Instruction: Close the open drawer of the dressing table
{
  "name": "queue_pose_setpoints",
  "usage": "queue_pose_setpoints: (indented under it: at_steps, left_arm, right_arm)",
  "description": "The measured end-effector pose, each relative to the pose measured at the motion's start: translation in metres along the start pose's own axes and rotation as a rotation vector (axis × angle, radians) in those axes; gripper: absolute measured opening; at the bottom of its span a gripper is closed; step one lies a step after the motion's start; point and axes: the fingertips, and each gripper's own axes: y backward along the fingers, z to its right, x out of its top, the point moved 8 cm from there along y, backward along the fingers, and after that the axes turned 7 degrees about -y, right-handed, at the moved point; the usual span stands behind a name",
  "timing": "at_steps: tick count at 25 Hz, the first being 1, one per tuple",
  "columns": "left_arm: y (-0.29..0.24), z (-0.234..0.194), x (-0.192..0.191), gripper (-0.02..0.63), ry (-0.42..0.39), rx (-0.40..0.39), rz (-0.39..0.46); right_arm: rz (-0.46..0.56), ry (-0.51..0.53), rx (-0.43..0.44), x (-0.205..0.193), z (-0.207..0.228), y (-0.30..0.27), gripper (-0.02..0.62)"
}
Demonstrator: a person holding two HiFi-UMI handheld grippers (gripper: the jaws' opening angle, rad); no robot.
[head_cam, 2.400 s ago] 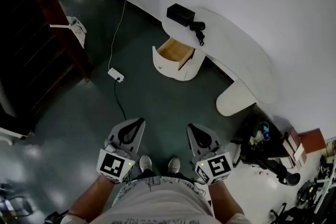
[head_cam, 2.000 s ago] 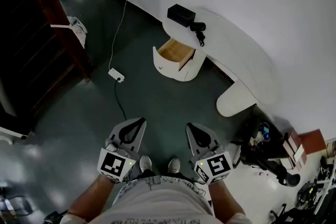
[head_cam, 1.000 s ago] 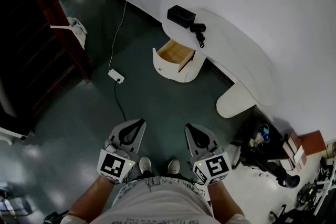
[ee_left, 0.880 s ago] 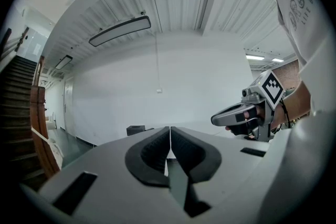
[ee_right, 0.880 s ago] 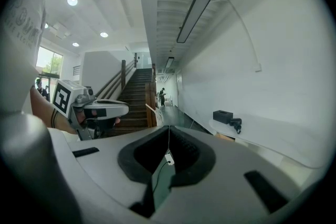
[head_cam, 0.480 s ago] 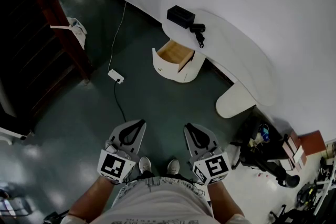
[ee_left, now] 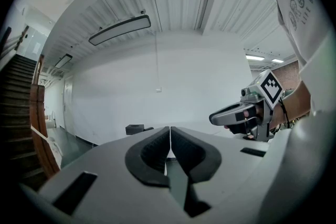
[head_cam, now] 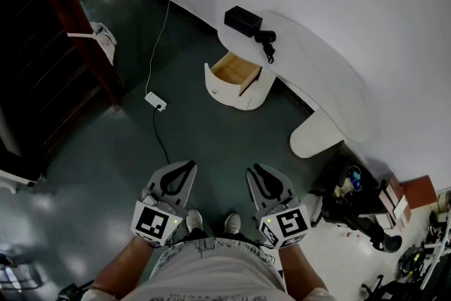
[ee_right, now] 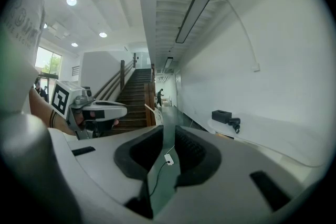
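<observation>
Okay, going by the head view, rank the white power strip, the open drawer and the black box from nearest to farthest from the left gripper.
1. The white power strip, on the floor ahead of the left gripper.
2. The open drawer, farther on and to the right.
3. The black box, farthest, on the dressing table by the wall.

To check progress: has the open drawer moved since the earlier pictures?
No. The drawer still stands pulled out from the dressing table, equally far from the power strip, with its wooden inside showing.
</observation>
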Motion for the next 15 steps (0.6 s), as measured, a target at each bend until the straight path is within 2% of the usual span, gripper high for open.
queue_pose_setpoints:
  at_steps: [15]
  left_arm:
    - [-0.0018, 0.001, 0.0009, 0.025, 0.0, 0.008, -0.002]
  right_arm:
    - [0.003, -0.006, -0.013, 0.0004, 0.0066, 0.0027, 0.12]
